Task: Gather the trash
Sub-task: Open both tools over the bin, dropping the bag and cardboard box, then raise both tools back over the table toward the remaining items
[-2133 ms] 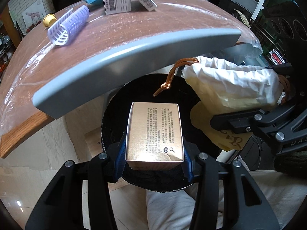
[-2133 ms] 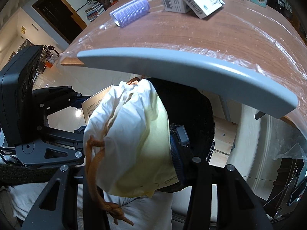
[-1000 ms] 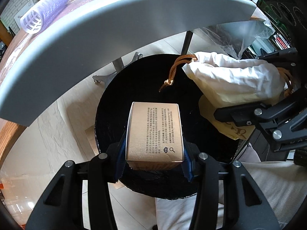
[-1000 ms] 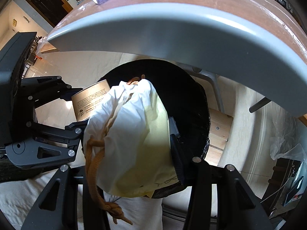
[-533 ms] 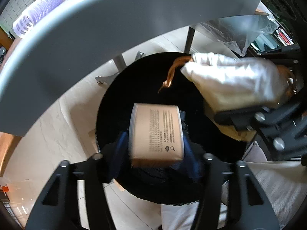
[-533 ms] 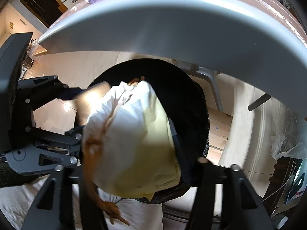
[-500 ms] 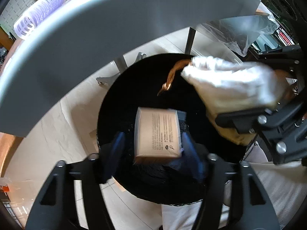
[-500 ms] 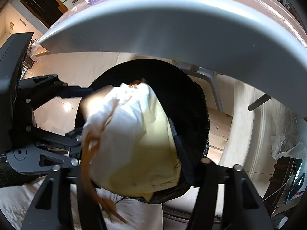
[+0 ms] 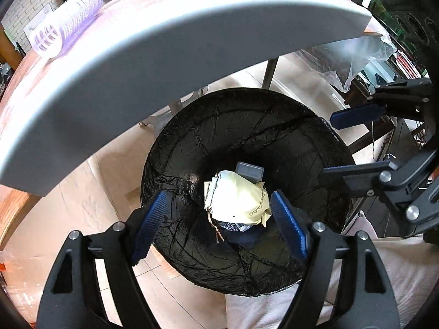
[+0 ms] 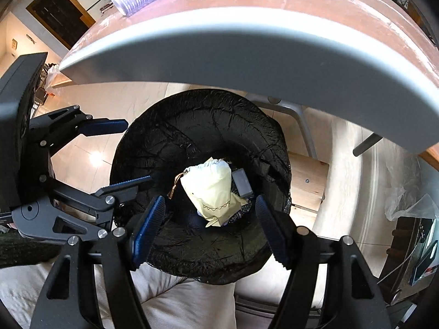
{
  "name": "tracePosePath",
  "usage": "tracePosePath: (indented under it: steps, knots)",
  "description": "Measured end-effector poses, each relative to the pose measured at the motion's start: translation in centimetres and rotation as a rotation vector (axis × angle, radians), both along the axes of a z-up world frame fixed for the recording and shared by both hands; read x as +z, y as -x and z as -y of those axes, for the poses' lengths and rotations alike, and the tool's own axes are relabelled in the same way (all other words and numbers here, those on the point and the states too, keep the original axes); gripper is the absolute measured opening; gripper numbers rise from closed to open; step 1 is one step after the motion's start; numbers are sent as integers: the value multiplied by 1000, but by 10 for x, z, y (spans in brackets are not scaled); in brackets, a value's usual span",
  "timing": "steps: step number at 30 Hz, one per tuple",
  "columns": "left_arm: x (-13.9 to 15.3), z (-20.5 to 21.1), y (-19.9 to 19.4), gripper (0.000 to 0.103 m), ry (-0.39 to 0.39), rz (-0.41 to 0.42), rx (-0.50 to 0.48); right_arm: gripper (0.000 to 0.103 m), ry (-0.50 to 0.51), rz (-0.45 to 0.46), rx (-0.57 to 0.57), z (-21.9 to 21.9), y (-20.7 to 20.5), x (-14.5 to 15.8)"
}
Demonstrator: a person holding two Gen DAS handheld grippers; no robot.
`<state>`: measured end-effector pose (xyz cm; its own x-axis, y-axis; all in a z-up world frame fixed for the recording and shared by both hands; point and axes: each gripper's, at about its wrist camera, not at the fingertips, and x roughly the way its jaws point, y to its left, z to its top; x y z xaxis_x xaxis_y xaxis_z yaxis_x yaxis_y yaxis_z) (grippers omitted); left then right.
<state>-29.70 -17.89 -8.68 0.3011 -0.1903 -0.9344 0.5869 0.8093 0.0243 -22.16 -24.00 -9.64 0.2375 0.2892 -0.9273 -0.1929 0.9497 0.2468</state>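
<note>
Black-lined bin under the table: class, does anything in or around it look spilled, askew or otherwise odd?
Nothing stands out. The cream drawstring pouch lies inside the bin on a grey box, with nothing spilled over the rim. Both grippers' jaws are opening, with nothing between them.

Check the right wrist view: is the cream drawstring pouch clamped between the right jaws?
No, the pouch lies at the bottom of the black-lined bin, while the right gripper hangs above it with jaws opening and nothing between them.

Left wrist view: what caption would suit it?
Left gripper opening, empty, above the black-lined bin, cream drawstring pouch lying inside.
</note>
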Motion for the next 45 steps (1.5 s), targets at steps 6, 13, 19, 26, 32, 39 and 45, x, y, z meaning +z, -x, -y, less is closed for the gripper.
tracePosePath:
  steps: [6,13,19,26,32,39,45]
  knots:
    - [31,-11,13,79,32,58,-5,68,-27,73,-11,10,10,35]
    - [111,-24,24,94,126,272,16,99,42,390,-38,18,20,127]
    - [150,-36,-12,101,206,381,104,99,133,512,-101,19,-17,156]
    - [145,-45,-64,101,172,375,155,99,71,486,-127,24,-66,158]
    - [132,-54,-98,101,145,329,173,99,70,437,-138,18,-109,150]
    - [117,-58,-126,101,136,273,158,99,68,316,-212,30,-141,117]
    - [107,-52,-140,101,112,249,117,93,15,234,-222,42,-154,95]
